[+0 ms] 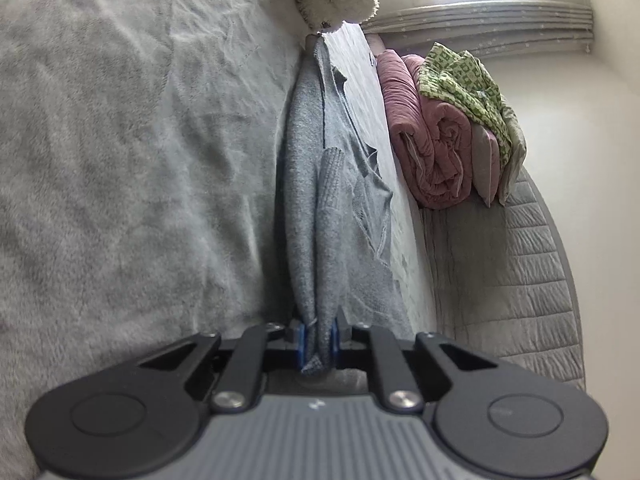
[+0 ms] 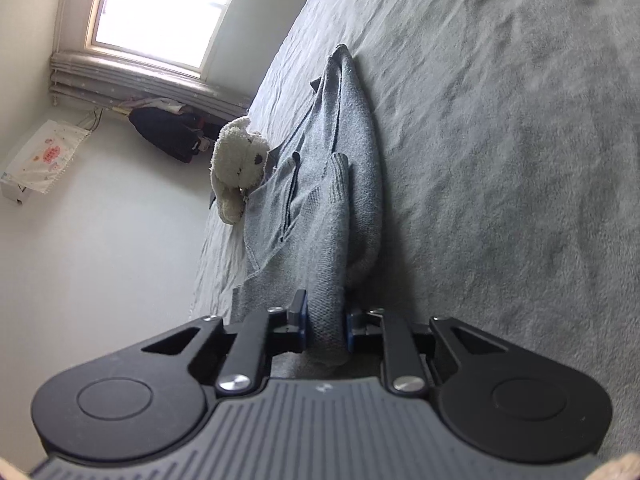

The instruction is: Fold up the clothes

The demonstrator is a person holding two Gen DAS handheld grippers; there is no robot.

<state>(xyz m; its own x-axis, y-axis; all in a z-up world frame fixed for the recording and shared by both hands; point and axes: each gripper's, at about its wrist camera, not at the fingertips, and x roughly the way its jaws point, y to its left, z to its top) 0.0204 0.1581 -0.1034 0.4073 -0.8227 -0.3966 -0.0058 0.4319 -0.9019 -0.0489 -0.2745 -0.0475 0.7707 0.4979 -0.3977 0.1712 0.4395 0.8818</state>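
The left gripper (image 1: 318, 340) is clamped on a bunched end of the grey sweater (image 1: 316, 200), blue pads pressing the knit from both sides. The right gripper (image 2: 326, 328) likewise has its pads pressed on a thick fold of the sweater's other end, the cloth filling the gap between them.

The sweater lies stretched on the bed (image 1: 120, 160), folded lengthwise into a long narrow band, with one ribbed cuff (image 2: 339, 176) lying on top near its middle. To one side of it the grey bedcover spreads wide and bare, giving ample open room. To the other side only a narrow strip of cover remains before the bed's edge and the pale wall.

On that narrower side a white plush toy (image 2: 240, 168) sits touching the sweater's loose edge. Further along, a rolled pink quilt (image 1: 428, 136) with a green patterned cloth (image 1: 464, 84) on top stands against the quilted headboard (image 1: 528, 280), apart from the sweater. Beyond are a bright window (image 2: 160, 8), dark clothes (image 2: 168, 134) beneath the sill, and a small white box (image 2: 38, 162) on the wall.
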